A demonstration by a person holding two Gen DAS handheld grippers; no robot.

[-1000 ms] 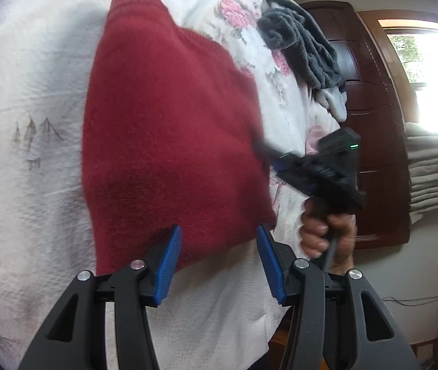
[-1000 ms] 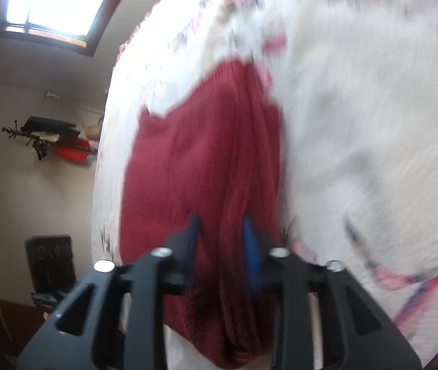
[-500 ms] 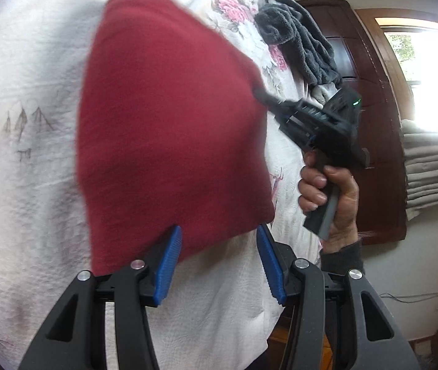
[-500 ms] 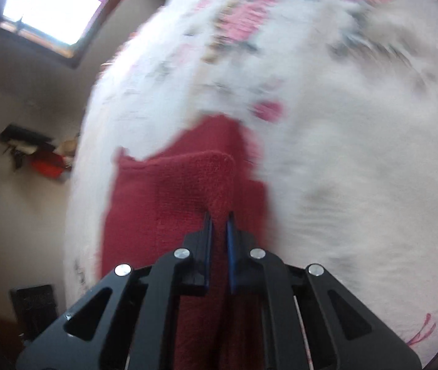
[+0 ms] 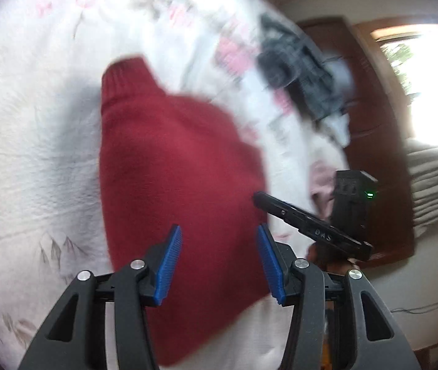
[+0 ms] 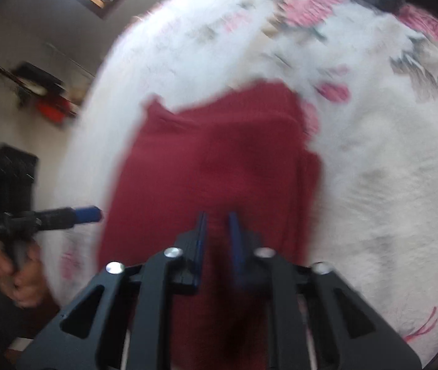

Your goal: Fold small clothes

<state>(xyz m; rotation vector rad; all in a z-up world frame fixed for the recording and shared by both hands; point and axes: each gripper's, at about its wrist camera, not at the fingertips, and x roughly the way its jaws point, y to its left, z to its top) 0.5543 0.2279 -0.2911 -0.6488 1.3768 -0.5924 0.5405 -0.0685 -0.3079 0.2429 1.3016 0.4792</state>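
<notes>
A red knitted sweater point(image 5: 175, 166) lies folded on the white floral bedspread point(image 5: 27, 160); its ribbed end points to the far side. My left gripper point(image 5: 219, 262) hovers open above the sweater's near edge with nothing between its blue pads. In the right wrist view the same sweater point(image 6: 219, 160) lies flat under my right gripper point(image 6: 218, 237). Its fingers stand a narrow gap apart, and the right one is blurred. From the left wrist view the right gripper point(image 5: 308, 231) reaches the sweater's right edge. The left gripper point(image 6: 64, 215) shows at the left, held by a hand point(image 6: 18, 277).
A dark grey garment point(image 5: 299, 71) and a pale one point(image 5: 339, 123) lie heaped at the bed's far right, with a pinkish cloth point(image 5: 320, 185) near the bed's edge. Dark wooden furniture point(image 5: 373, 141) and a bright window stand beyond the bed.
The right gripper, which held a raised fold of the sweater, has come down to its right edge and its fingers have parted slightly. The sweater now lies flat. The left gripper has drawn back.
</notes>
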